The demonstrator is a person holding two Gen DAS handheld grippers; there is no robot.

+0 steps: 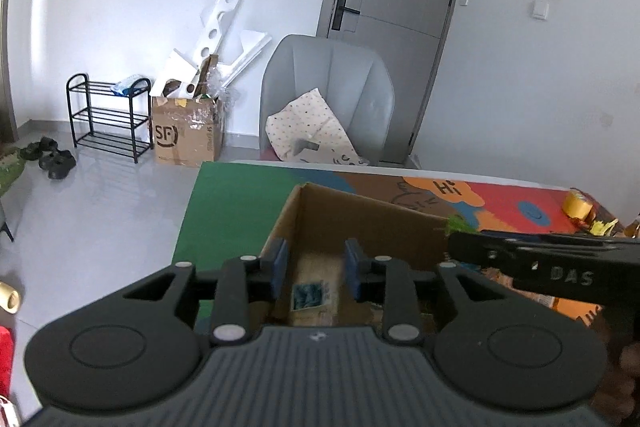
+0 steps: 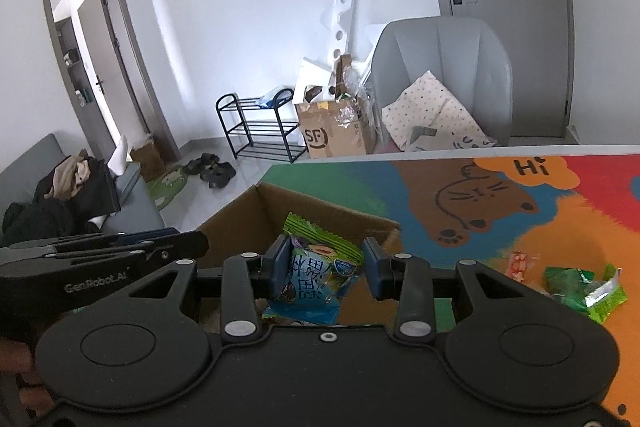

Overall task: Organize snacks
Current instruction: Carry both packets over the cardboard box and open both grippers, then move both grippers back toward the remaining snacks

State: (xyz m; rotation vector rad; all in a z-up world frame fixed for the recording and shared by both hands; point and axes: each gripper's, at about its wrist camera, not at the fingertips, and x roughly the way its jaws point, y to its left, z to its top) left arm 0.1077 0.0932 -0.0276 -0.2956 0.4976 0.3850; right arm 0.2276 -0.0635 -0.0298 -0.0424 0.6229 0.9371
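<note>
Step in hand: depositing snacks into the open cardboard box (image 2: 256, 215), set on the cartoon-print mat (image 2: 560, 211) near its green left corner.

Left gripper (image 1: 316, 269) – poised over the box interior, jaws parted, nothing between the pads. One blue packet (image 1: 308, 297) already on the box floor, directly below the gap; judged just dropped.

Right gripper (image 2: 326, 269) – poised above the box's right wall, holding a blue-and-green snack packet (image 2: 316, 267). Left pad pressed against the packet; right pad appears just off its edge, so the grip looks light and contact on that side cannot be confirmed.

Remaining stock: green wrapper (image 2: 588, 287) and small red wrapper (image 2: 520, 265) loose on the orange area of the mat, right of the box. Yellow tape roll (image 1: 578, 203) near the mat's far right edge.

Next move, as judged: carry the held packet fully over the box opening, clear of the left gripper, then spread the jaws. Afterwards, return to the mat's right side for the loose wrappers.
</note>
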